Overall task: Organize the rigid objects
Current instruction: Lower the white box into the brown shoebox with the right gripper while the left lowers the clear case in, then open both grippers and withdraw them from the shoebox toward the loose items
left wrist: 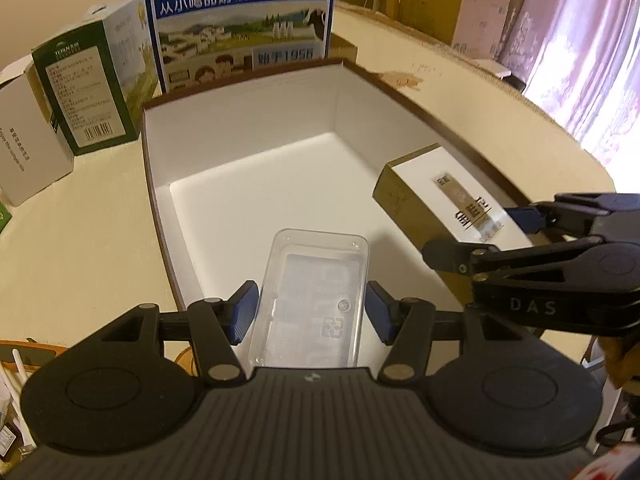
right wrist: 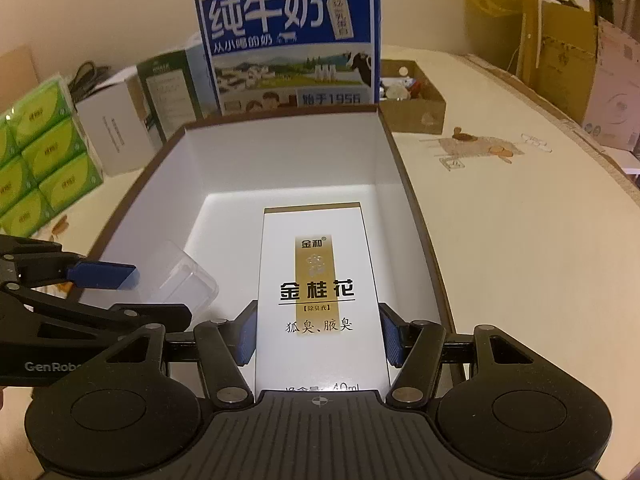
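Observation:
A clear plastic case (left wrist: 312, 280) sits between the blue pads of my left gripper (left wrist: 312, 312), which is shut on its sides. It hangs over the near end of a big open box with brown rim and white lining (left wrist: 240, 120). My right gripper (right wrist: 318, 336) is shut on a white and gold carton (right wrist: 316, 264) with black Chinese print, held over the same open box (right wrist: 280, 152). In the left wrist view the carton (left wrist: 432, 196) and right gripper (left wrist: 480, 236) are at the right. In the right wrist view the left gripper (right wrist: 136, 296) and clear case (right wrist: 188, 276) are at the left.
A tall blue milk carton (right wrist: 292, 48) stands behind the open box. A green box (left wrist: 88, 92) and a white box (left wrist: 28, 140) stand left of it, with green tissue packs (right wrist: 40, 152) further left. A small cardboard tray (right wrist: 416, 96) sits at the back right. The cream table's curved edge runs along the right.

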The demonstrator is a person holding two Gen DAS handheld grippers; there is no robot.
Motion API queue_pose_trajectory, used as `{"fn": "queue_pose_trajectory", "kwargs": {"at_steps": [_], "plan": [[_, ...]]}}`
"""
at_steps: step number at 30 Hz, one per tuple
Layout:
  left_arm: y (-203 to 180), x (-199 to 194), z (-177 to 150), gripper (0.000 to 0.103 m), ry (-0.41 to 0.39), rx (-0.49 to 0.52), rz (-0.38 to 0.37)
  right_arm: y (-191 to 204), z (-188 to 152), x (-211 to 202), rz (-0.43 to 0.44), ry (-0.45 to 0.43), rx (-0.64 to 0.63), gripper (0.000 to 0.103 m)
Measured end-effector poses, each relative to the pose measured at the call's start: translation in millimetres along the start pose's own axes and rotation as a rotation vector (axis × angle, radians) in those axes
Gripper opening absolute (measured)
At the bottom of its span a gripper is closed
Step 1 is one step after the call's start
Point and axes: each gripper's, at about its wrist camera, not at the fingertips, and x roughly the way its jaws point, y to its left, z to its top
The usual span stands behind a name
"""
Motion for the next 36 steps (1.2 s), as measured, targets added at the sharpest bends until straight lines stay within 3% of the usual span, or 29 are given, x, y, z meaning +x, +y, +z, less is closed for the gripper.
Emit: {"fn": "queue_pose_trajectory", "kwargs": {"at_steps": [4,8,18,29,36], "plan": [[-5,8,-2,0.055,0.016,0.051,0.013,4,0,6,-0.023,0.030,-0.046,0.057],[-9,9,-5,0.066,0.011,0.084,0.024,8,-2,8,-0.080,0.043,-0.086,0.064],[-3,-9,-4,0.068,-0.001,0.076,-0.028,5,-3,-18,-0.050,0.018,0.005,0.067],[18,-73,-4,0.068,-0.064,0.067,-0.072,36,-7,-77,-0.059,-0.052,0.165,0.072],[43,-124,-33,0.068,-0.096,0.036,-0.058,74,-25,-115,-0.081,-0.071,0.211,0.073]]}}
